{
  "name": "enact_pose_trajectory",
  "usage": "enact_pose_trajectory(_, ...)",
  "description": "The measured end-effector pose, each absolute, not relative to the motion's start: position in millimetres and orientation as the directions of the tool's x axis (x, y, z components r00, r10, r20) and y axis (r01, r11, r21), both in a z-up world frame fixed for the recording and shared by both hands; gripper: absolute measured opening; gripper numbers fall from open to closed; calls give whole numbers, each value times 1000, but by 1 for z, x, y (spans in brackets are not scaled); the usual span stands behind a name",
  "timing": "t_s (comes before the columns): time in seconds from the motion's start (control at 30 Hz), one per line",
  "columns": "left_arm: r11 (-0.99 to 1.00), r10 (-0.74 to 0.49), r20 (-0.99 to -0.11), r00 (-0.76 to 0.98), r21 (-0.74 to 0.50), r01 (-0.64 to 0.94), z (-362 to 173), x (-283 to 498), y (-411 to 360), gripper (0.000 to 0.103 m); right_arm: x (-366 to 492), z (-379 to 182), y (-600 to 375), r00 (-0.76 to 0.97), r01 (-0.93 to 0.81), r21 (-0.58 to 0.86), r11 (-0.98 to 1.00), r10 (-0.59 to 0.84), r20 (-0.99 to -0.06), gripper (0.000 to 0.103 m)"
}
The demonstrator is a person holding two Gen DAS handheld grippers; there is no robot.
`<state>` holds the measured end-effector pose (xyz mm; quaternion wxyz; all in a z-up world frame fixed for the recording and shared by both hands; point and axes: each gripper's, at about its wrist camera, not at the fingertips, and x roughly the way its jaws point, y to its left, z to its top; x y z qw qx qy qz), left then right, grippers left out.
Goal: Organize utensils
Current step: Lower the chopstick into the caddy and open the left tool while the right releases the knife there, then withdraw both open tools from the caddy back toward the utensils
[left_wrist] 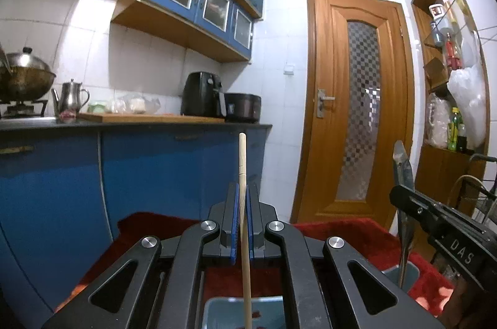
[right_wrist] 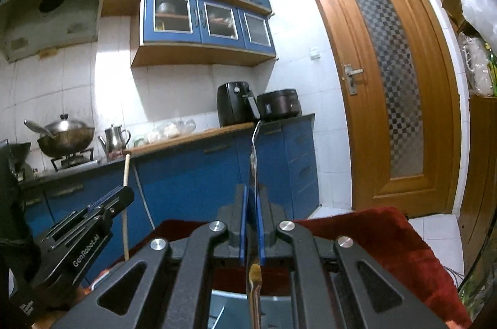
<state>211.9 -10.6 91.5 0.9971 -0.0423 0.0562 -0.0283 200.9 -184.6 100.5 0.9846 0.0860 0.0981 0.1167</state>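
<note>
My left gripper (left_wrist: 242, 198) is shut on a pale wooden chopstick (left_wrist: 242, 161) that stands upright, its lower end over a light blue container (left_wrist: 217, 312). My right gripper (right_wrist: 252, 198) is shut on a metal spoon (right_wrist: 254, 148), held upright, its lower end over a blue-grey container (right_wrist: 273, 310). In the left wrist view the right gripper (left_wrist: 400, 195) shows at the right with the spoon (left_wrist: 402, 170) over a grey holder (left_wrist: 410, 273). In the right wrist view the left gripper (right_wrist: 119, 195) shows at the left with the chopstick (right_wrist: 125, 173).
A red cloth (left_wrist: 357, 235) covers the surface under the containers. Blue cabinets and a dark counter (left_wrist: 124, 125) with an air fryer (left_wrist: 202, 94), a kettle (left_wrist: 70, 96) and a wok (left_wrist: 21, 74) stand behind. A wooden door (left_wrist: 357, 99) is at the right.
</note>
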Motion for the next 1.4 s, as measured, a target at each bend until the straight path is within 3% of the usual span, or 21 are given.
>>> enact_pose_trajectory(0.33, 990, -105, -173, 979, -110, 87, 82, 199, -8, 5, 187, 92, -186, 915, -235, 185, 954, 281, -289, 8)
enact_pose_trajectory(0.63, 985, -133, -202, 970, -139, 106, 87, 181, -2, 23, 165, 109, -185, 917, -259, 192, 947, 303, -258, 21)
enact_pose_trajectory(0.9, 978, -174, -238, 955, -158, 138, 94, 162, 1, 24, 143, 123, -190, 916, -262, 217, 940, 313, -249, 22)
enact_pose_trajectory(1.4, 966, -233, -348, 908, -188, 176, 108, 116, 1, 24, 95, 134, -202, 877, -233, 285, 930, 328, -350, 22)
